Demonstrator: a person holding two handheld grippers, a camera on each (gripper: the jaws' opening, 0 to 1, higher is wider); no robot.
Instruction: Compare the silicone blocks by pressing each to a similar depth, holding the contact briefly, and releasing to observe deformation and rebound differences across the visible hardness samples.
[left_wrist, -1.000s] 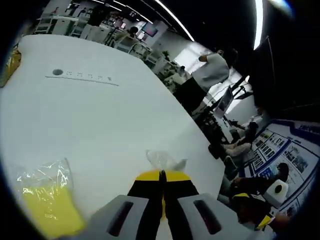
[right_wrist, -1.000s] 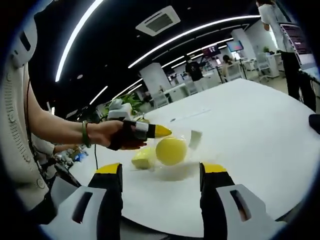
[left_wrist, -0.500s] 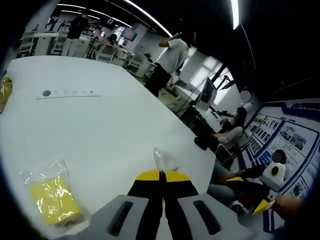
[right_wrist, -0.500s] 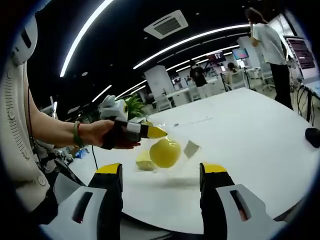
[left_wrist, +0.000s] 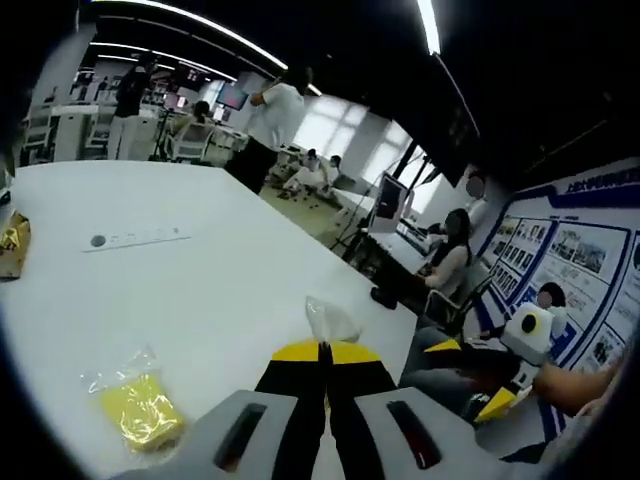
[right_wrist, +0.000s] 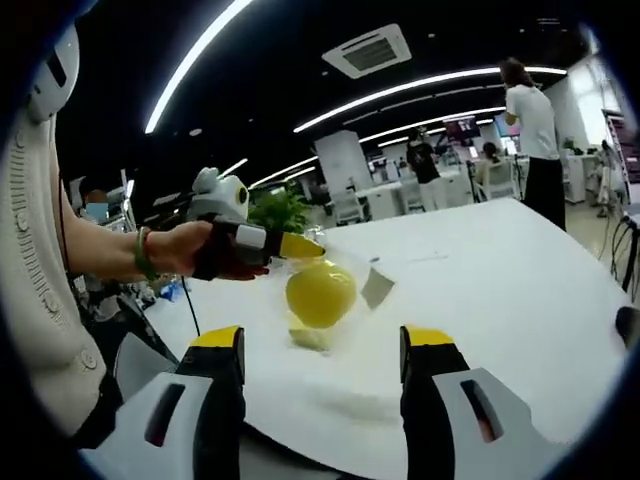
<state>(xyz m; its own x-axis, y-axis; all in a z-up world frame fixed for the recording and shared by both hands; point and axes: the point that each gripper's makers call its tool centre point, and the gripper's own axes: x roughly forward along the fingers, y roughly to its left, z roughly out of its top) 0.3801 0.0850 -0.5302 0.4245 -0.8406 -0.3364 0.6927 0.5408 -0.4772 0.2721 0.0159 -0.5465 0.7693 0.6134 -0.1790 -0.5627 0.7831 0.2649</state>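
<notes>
- Your left gripper (left_wrist: 322, 352) has its jaws together, pinched on the top edge of a clear bag (left_wrist: 330, 320). In the right gripper view that same gripper (right_wrist: 300, 246) sits at centre left, and the bag's plastic (right_wrist: 372, 284) hangs from its yellow tips.
- Inside the hanging bag sits a round yellow silicone block (right_wrist: 321, 294), lifted clear of the white table (right_wrist: 500, 280).
- Your right gripper (right_wrist: 322, 350) stands with its jaws wide apart at the bottom of its view, holding nothing, aimed at the hanging block.
- A second sample — a yellow block in its own clear wrap (left_wrist: 140, 410) — lies on the table at the lower left of the left gripper view. It also shows just below the hanging one in the right gripper view (right_wrist: 310, 338).
- Judging by this, you are presenting a sample, not pressing yet. The next move calls for steadying the bag or setting it down — a dangling block will swing away under pressure.
- Your left hand (right_wrist: 205, 255) wraps the gripper handle, forearm reaching in level from the left edge.
</notes>
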